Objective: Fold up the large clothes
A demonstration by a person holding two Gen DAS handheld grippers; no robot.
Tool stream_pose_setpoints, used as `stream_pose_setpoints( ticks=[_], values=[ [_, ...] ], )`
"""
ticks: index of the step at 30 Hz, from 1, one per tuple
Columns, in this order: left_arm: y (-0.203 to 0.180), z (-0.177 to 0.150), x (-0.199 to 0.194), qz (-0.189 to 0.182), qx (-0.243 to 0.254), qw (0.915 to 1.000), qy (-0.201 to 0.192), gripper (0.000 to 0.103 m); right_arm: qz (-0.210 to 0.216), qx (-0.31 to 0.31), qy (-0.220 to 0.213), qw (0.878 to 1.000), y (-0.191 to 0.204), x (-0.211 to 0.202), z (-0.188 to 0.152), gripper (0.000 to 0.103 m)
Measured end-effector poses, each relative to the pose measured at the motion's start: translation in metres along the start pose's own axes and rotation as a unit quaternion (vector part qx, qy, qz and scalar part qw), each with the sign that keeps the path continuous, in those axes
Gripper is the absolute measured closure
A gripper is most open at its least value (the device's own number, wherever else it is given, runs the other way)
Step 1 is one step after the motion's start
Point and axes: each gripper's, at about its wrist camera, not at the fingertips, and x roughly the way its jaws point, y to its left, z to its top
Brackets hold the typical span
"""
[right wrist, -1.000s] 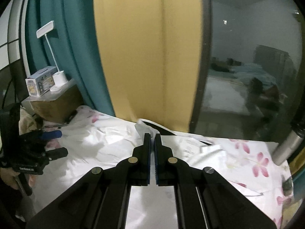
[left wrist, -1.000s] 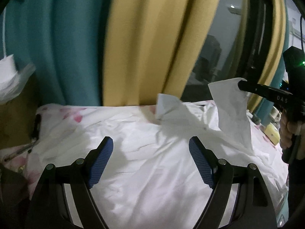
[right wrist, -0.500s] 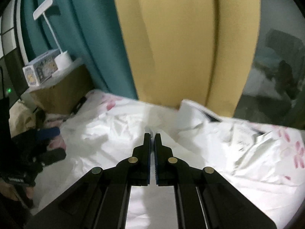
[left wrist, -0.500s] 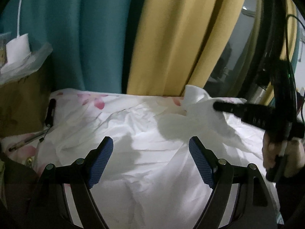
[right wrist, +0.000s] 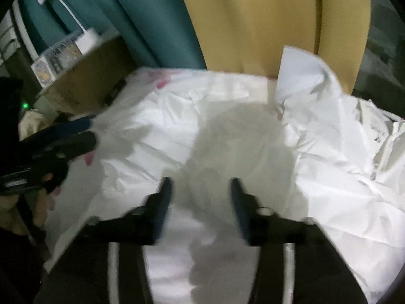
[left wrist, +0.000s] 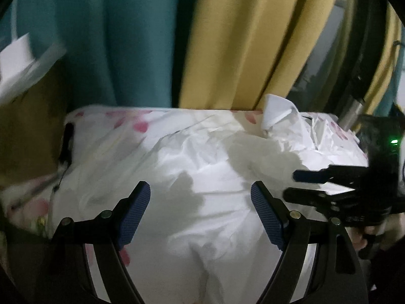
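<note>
Across the flower-print bed sheet point(left wrist: 131, 124) lies a crumpled white thin-fabric garment point(left wrist: 215, 177), soft, light, prone to slipping; its upturned corner point(right wrist: 298, 73) looks graspable. Left gripper point(left wrist: 200, 212) and right gripper point(right wrist: 201, 197) both gape, empty.

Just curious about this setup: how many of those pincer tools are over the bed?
2. The left gripper hovers open over the white garment, toward the bed's left side. The right gripper, also open, hangs over the garment's middle. None hidden, as far as I can see.
</note>
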Motion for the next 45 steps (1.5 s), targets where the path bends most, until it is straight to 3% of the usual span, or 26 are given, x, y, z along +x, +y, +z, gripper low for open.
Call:
stream_pose_setpoints(
  ticks=[5,16,21,22,24,25,26,27,36,45],
  values=[
    [-0.02,0.022,0.025,-0.029,0.032,0.999,0.008,0.019,-0.025,0.022,-0.024,0.999,-0.018,-0.034,-0.005,0.046],
    [-0.046,0.051,0.12,-0.018,0.091,0.9926,0.078,0.02,-0.1,0.072,-0.054,0.991,-0.073,-0.101,-0.039,0.046],
    [-0.039,0.055,0.15,0.009,0.096,0.9909,0.094,0.047,-0.12,0.1,-0.061,0.986,-0.093,-0.122,-0.057,0.046],
    [-0.039,0.055,0.151,0.011,0.103,0.9908,0.087,0.048,-0.125,0.104,-0.062,0.985,-0.094,-0.125,-0.059,0.046],
    [-0.038,0.056,0.153,0.017,0.107,0.9904,0.087,0.071,-0.132,0.11,-0.065,0.983,-0.1,-0.132,-0.067,0.046],
    [-0.036,0.057,0.152,0.018,0.105,0.9907,0.085,0.079,-0.134,0.114,-0.066,0.982,-0.103,-0.137,-0.071,0.046],
    [-0.034,0.058,0.152,0.017,0.101,0.9911,0.085,0.096,-0.135,0.119,-0.066,0.982,-0.105,-0.139,-0.073,0.046],
    [-0.031,0.059,0.15,0.013,0.093,0.9921,0.083,0.098,-0.135,0.122,-0.068,0.981,-0.107,-0.141,-0.076,0.046],
    [-0.036,0.084,0.071,-0.015,0.077,0.9969,-0.002,0.098,-0.138,0.135,-0.084,0.978,-0.109,-0.165,-0.095,0.046],
    [-0.067,0.106,-0.015,-0.063,0.081,0.991,-0.086,0.098,-0.136,0.142,-0.105,0.975,-0.108,-0.185,-0.104,0.046]
  ],
)
